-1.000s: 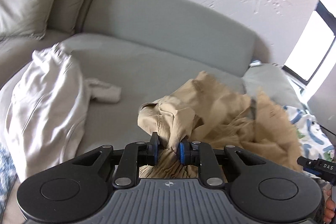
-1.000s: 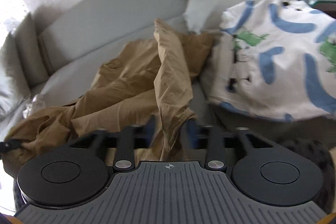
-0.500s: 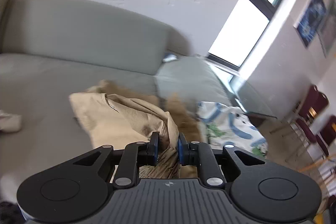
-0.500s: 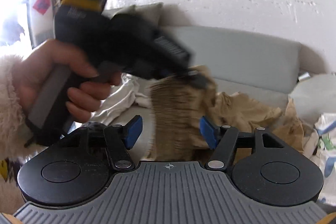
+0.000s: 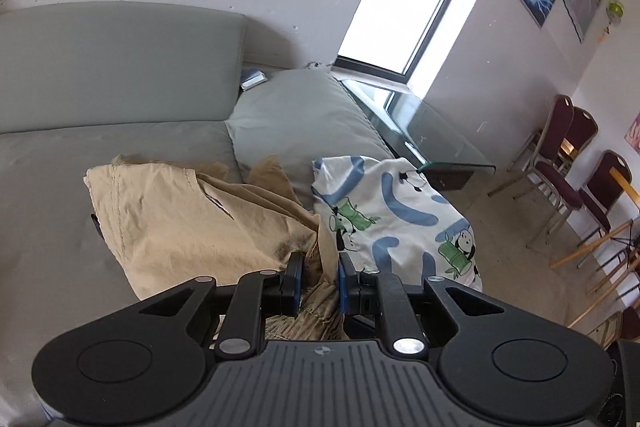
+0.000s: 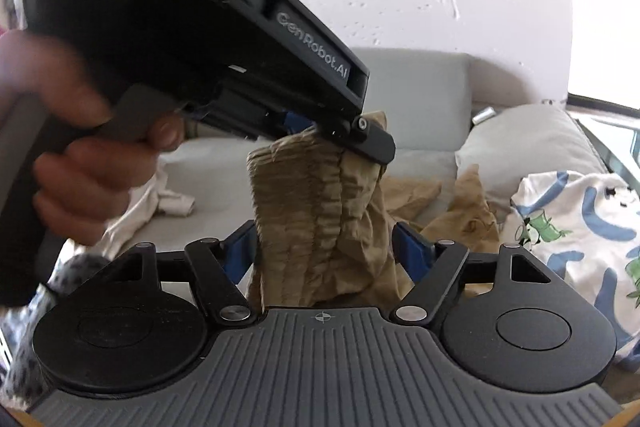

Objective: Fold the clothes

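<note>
The left tongs point(image 5: 319, 277) pinch the tan pants point(image 6: 320, 219) by the stretchy top, lifted off the sofa point(image 5: 120, 75) in the middle of the frame. The right tongs point(image 6: 325, 251) have just been opening and now stand spread around the cloth, not pressing it. I think the pants are being picked up; next the right tongs must shut on another spot of the top.

The person's hand point(image 6: 76, 163) was motion-blurred and cut off at the frame's left edge; the tan garment point(image 6: 320, 219) perhaps hid the left gripper's pads.

Bare sofa seat point(image 5: 60, 163) left; panda-print cloth point(image 5: 392, 211) crowding right.
</note>
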